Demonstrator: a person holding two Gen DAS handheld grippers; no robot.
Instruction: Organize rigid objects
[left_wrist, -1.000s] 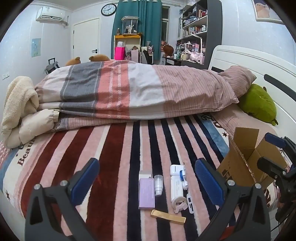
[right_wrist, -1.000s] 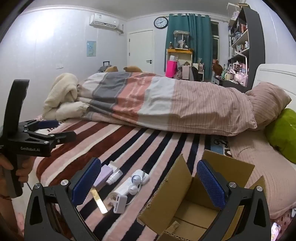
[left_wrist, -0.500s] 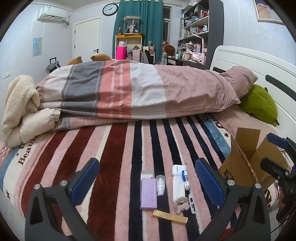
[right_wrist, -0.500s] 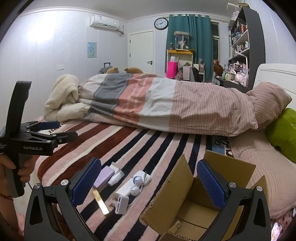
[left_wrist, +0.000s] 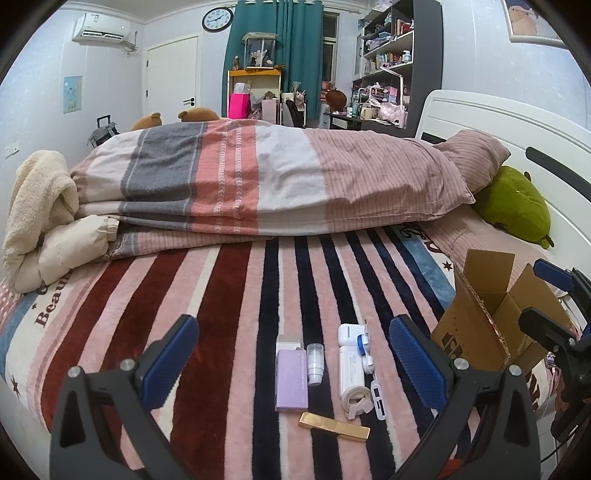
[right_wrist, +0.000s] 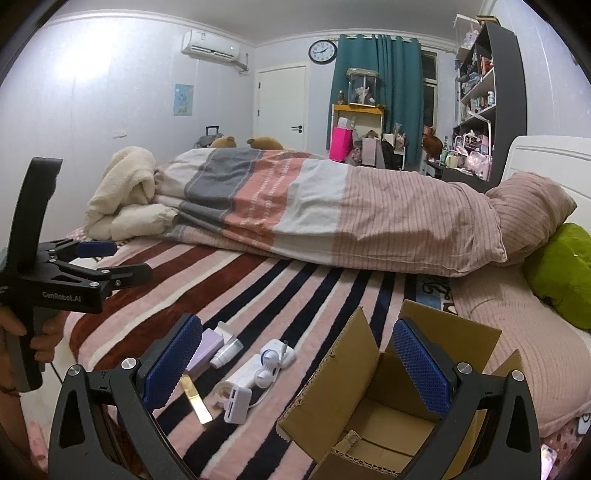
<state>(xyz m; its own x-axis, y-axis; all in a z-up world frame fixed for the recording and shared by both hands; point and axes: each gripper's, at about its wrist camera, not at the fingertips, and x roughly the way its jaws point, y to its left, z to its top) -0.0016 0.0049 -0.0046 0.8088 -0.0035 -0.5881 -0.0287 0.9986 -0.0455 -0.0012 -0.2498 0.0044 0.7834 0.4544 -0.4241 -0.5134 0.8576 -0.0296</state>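
Small items lie in a row on the striped blanket: a purple box (left_wrist: 291, 379), a small clear bottle (left_wrist: 315, 363), a white device with a strap (left_wrist: 352, 369), a white adapter (left_wrist: 378, 401) and a gold bar (left_wrist: 334, 425). My left gripper (left_wrist: 293, 363) is open and empty, above and just short of them. An open cardboard box (right_wrist: 391, 402) stands to their right. My right gripper (right_wrist: 295, 363) is open and empty over the box's near left flap. The items also show in the right wrist view, the purple box (right_wrist: 203, 347) nearest its left finger.
A folded striped duvet (left_wrist: 280, 181) and a cream blanket (left_wrist: 40, 206) lie across the far half of the bed. A pink pillow (left_wrist: 476, 155) and a green plush (left_wrist: 517, 206) sit by the white headboard (left_wrist: 517, 122). The bed edge runs just below the items.
Both grippers have shifted slightly; the items and box sit a little higher and further in view. Nothing was grasped or released.
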